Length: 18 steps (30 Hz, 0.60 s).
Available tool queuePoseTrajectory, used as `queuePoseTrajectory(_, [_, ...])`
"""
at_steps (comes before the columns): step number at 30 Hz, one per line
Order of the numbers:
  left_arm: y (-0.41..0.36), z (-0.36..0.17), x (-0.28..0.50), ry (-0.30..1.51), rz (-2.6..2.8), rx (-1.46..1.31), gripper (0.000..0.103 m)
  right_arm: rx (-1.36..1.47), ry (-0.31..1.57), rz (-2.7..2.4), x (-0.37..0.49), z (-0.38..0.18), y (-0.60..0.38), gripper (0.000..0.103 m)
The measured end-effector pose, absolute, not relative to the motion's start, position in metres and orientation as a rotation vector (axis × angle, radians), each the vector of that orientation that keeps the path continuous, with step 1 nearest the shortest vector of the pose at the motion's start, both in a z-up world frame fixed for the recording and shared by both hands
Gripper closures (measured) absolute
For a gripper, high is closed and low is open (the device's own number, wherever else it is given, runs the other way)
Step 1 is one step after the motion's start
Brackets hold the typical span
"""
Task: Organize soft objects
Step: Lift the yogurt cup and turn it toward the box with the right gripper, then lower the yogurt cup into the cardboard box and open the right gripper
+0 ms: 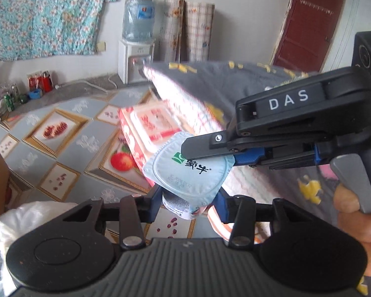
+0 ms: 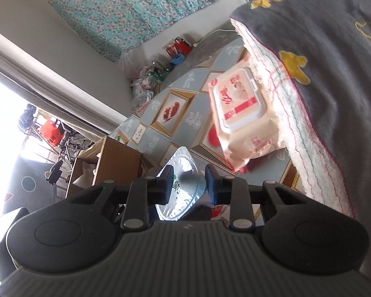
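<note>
My left gripper (image 1: 189, 203) is shut on a yogurt cup (image 1: 189, 170) with a pale blue foil lid and holds it above the patterned tablecloth (image 1: 69, 148). My right gripper (image 1: 205, 152) comes in from the right, and its fingers close on the edge of the same lid. In the right wrist view the lid (image 2: 183, 178) sits between the right gripper's (image 2: 188, 182) pads. A pink wet-wipes pack (image 1: 148, 128) lies behind the cup, also showing in the right wrist view (image 2: 240, 113). A folded grey blanket (image 1: 210, 91) with yellow shapes lies beside it (image 2: 321, 74).
A brown cardboard box (image 2: 111, 165) stands at the table's far side. A white plastic bag (image 1: 24, 220) lies at lower left. A water dispenser (image 1: 136, 42) and bottles (image 1: 39, 81) stand by the wall on the floor.
</note>
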<state>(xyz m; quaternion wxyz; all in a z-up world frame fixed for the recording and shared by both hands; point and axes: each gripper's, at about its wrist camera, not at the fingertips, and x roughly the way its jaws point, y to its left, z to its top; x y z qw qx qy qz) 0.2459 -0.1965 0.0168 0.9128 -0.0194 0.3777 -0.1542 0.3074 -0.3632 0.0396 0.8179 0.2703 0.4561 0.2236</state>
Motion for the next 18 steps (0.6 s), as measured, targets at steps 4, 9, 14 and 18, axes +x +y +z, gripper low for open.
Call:
queuePoseTrajectory(4, [-0.173, 0.051, 0.221, 0.71, -0.287, -0.06, 0.057, 0.526, 0.919, 0.523, 0.288, 0.082, -0.336, 0.076])
queuePoseTrajectory(9, [-0.126, 0.086, 0.188, 0.646, -0.219, -0.092, 0.057, 0.463, 0.885, 0.607, 0.27, 0.122, -0.28, 0.076])
queuePoseTrajectory(14, [-0.059, 0.106, 0.156, 0.613, -0.121, -0.14, 0.057, 0.412, 0.892, 0.719, 0.257, 0.144, -0.201, 0.076])
queuePoseTrajectory(18, [0.0, 0.105, 0.136, 0.628, -0.024, -0.183, 0.057, 0.364, 0.937, 0.81, 0.251, 0.144, -0.129, 0.076])
